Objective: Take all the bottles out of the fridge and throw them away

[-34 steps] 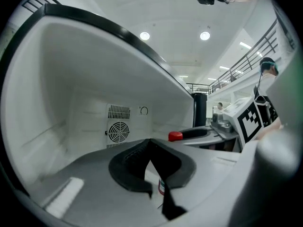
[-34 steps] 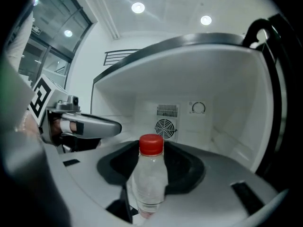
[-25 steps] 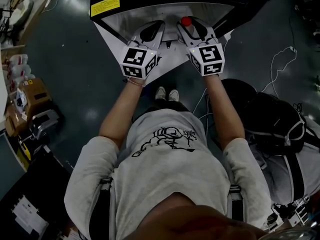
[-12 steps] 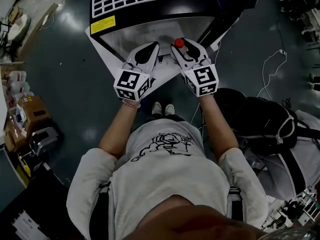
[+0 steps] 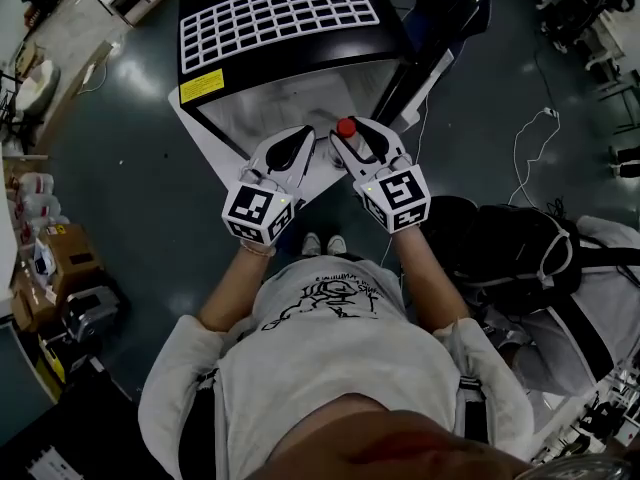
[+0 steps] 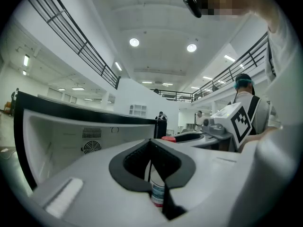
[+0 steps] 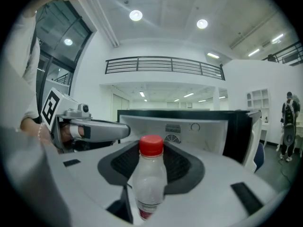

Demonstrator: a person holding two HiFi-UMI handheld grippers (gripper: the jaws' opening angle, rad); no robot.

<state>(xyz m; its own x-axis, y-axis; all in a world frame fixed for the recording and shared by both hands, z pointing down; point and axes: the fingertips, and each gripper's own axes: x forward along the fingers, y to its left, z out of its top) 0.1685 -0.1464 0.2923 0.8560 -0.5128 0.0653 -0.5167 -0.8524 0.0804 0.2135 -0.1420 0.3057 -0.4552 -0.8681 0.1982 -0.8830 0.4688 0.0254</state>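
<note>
A clear plastic bottle (image 7: 150, 178) with a red cap (image 5: 346, 127) stands upright between the jaws of my right gripper (image 5: 352, 133), which is shut on it. The dark pads sit against both sides of the bottle's body. My left gripper (image 5: 298, 140) is beside it on the left, jaws shut, and I see nothing gripped in them. A labelled bit of a bottle (image 6: 157, 193) shows through the gap below its pads. Both grippers hover in front of the open black fridge (image 5: 290, 28), whose white inside (image 7: 189, 126) faces them. The left gripper (image 7: 94, 130) also shows in the right gripper view.
A black bag (image 5: 520, 258) lies on the floor at the right, with white cables (image 5: 530, 138) beyond it. Boxes and clutter (image 5: 50, 218) line the left edge. A dark chair (image 5: 450, 8) stands right of the fridge. The fridge door (image 7: 246, 136) hangs open at the right.
Both grippers have drawn back from the fridge opening and risen, side by side. The bottle has stayed in the right gripper. More of the fridge's gridded top has come into view.
</note>
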